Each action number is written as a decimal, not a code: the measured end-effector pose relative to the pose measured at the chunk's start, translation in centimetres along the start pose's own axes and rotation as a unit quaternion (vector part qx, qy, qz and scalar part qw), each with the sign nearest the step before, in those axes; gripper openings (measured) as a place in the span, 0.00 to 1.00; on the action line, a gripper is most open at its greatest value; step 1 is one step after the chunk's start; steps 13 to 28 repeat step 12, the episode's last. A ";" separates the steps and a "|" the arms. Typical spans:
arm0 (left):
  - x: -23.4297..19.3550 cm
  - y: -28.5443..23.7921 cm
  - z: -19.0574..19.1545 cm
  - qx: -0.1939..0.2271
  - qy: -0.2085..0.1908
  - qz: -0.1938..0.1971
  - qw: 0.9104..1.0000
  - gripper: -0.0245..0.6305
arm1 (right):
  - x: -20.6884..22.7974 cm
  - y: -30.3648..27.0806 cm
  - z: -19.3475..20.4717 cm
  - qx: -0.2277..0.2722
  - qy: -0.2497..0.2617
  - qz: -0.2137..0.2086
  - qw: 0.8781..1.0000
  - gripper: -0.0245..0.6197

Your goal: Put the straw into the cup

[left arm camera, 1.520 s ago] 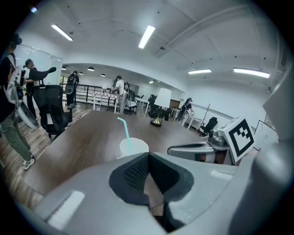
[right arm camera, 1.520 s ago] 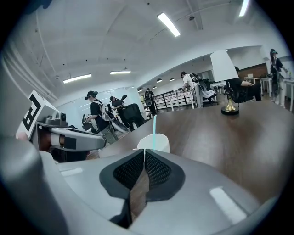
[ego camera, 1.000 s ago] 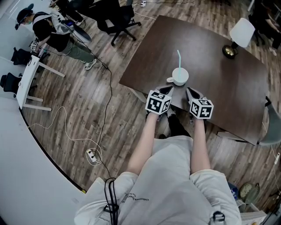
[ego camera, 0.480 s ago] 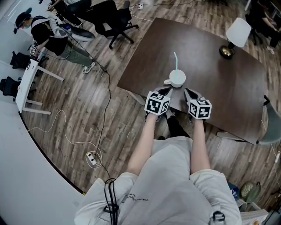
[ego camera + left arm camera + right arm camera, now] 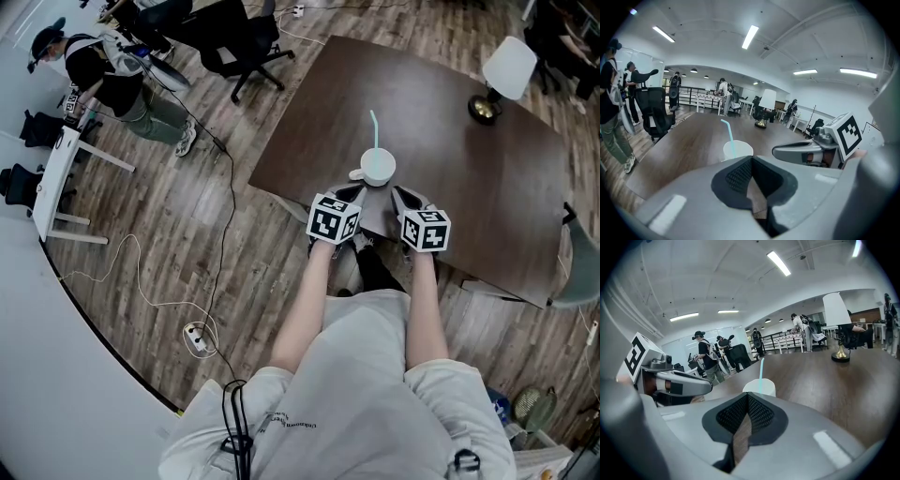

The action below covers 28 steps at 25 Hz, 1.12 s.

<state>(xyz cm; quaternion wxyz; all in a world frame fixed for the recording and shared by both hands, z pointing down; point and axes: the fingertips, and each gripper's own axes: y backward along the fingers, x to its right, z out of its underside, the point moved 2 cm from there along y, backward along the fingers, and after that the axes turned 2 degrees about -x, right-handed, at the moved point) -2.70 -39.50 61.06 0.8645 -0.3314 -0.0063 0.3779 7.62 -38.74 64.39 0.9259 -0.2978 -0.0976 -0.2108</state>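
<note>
Cup point(image 5: 379, 167) stands on dark worktop point(image 5: 459, 150) close to near edge, straw point(image 5: 375, 129) already inside, leaning toward far edge.
Left gripper point(image 5: 751, 159) and right gripper point(image 5: 747, 397): jaws pressed together, nothing between, both just before cup at near edge, not touching it.
In gripper views lower half of cup hidden behind jaw bodies.
Lamp point(image 5: 506, 75) near far right corner; base small, hard to make out.

Lower end of the straw point(image 5: 726, 133) out of sight inside the cup point(image 5: 744, 152)
</note>
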 end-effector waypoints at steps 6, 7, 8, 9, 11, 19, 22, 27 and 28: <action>-0.3 -0.4 0.0 -0.003 -0.001 0.006 1.000 0.04 | -0.1 -0.3 -0.3 -0.001 0.005 0.004 1.000 0.08; -0.4 -0.4 0.0 -0.004 -0.001 0.006 1.000 0.04 | -0.1 -0.3 -0.3 -0.002 0.006 0.005 1.000 0.08; -0.4 -0.5 0.0 -0.004 -0.001 0.007 1.000 0.04 | -0.1 -0.4 -0.3 -0.002 0.007 0.006 1.000 0.08; -0.5 -0.5 0.0 -0.004 -0.002 0.006 1.000 0.04 | -0.2 -0.4 -0.2 -0.003 0.008 0.006 1.000 0.08; -0.8 -0.7 -0.1 -0.004 -0.003 0.006 1.000 0.04 | -0.2 -0.6 -0.2 -0.004 0.011 0.007 1.000 0.08; -0.9 -0.7 -0.1 -0.004 -0.004 0.006 1.000 0.04 | -0.2 -0.7 -0.2 -0.005 0.013 0.007 1.000 0.08; -0.9 -0.7 -0.1 -0.004 -0.004 0.006 1.000 0.04 | -0.2 -0.7 -0.2 -0.005 0.013 0.007 1.000 0.08; -0.9 -0.7 -0.1 -0.004 -0.004 0.006 1.000 0.04 | -0.2 -0.7 -0.2 -0.005 0.013 0.007 1.000 0.08; -0.9 -0.7 -0.1 -0.004 -0.004 0.006 1.000 0.04 | -0.2 -0.7 -0.2 -0.005 0.013 0.007 1.000 0.08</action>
